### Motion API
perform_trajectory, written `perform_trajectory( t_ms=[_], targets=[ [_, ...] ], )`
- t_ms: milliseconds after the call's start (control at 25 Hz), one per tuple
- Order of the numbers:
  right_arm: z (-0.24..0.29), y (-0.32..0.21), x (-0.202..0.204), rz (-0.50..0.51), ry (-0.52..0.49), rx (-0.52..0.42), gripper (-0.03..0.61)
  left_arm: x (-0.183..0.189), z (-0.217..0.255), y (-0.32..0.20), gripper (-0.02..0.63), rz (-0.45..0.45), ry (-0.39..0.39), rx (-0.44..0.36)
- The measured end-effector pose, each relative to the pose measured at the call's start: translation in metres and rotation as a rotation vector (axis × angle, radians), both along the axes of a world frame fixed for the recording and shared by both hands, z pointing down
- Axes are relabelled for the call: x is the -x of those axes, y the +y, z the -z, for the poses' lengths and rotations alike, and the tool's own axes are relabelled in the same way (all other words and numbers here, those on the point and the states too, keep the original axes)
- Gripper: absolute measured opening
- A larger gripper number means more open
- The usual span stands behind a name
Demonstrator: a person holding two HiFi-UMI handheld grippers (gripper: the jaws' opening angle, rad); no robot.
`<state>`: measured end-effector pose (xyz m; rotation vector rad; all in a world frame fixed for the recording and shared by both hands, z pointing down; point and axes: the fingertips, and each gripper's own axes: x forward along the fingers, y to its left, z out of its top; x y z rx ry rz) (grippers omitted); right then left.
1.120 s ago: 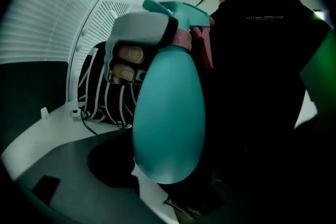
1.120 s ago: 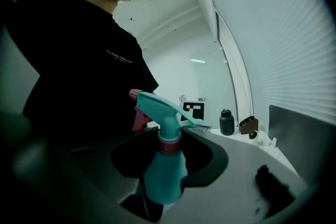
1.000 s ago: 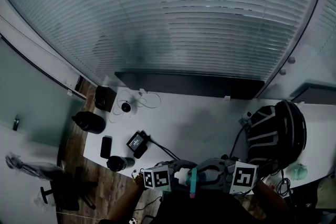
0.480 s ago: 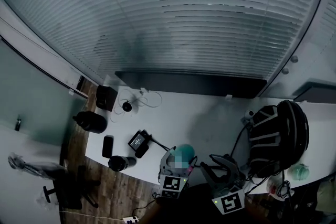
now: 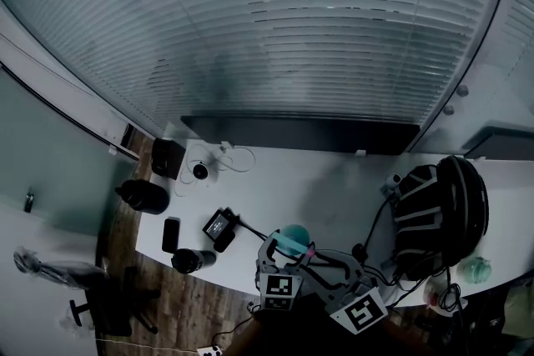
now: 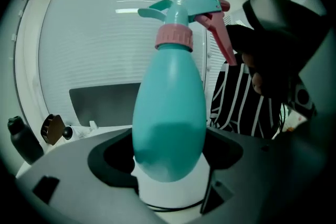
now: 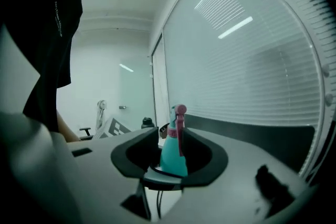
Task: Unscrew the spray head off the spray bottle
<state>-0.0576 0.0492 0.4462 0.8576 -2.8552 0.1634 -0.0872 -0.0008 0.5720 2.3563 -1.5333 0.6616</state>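
In the head view, the left gripper and the right gripper are both at the near edge of the white worktop, close to each other. The teal spray bottle is at the end of the left gripper, just beside the right one. A black backpack with pale stripes lies on the right part of the worktop. On the left part there are a dark phone and a black flask, well apart from the bottle. Closed blinds fill the space behind.

In the left gripper view, the jaws are closed on the round lower body of the spray bottle, one on each side, and the bottle looks upright. The spray head sits on the bottle above a pink collar. Its pink trigger points to the right, where a dark part of the right gripper is just beside it.

In the right gripper view, the jaws stand apart and do not press on anything. The bottle appears in the gap beyond them, small, with the trigger turned toward the camera
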Motion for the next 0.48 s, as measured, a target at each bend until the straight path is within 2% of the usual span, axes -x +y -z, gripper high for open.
perform_trajectory(
  t_ms=[120,240,320,480],
  targets=[
    [0.001,-0.012,-0.007,-0.045,0.021,-0.038,0.137,-0.004,0.003,0.004,0.385,-0.044,-0.016,-0.011],
    [0.007,-0.024,-0.009,-0.04,0.006,-0.07,0.137,-0.014,0.006,0.009,0.385,-0.12,-0.015,-0.026],
    [0.011,-0.028,-0.008,0.003,0.006,-0.111,0.137,-0.024,0.008,0.019,0.385,-0.195,0.013,-0.025],
    [0.017,-0.02,0.001,0.157,-0.015,-0.149,0.137,-0.042,0.012,0.04,0.385,-0.347,0.108,0.011]
  ],
)
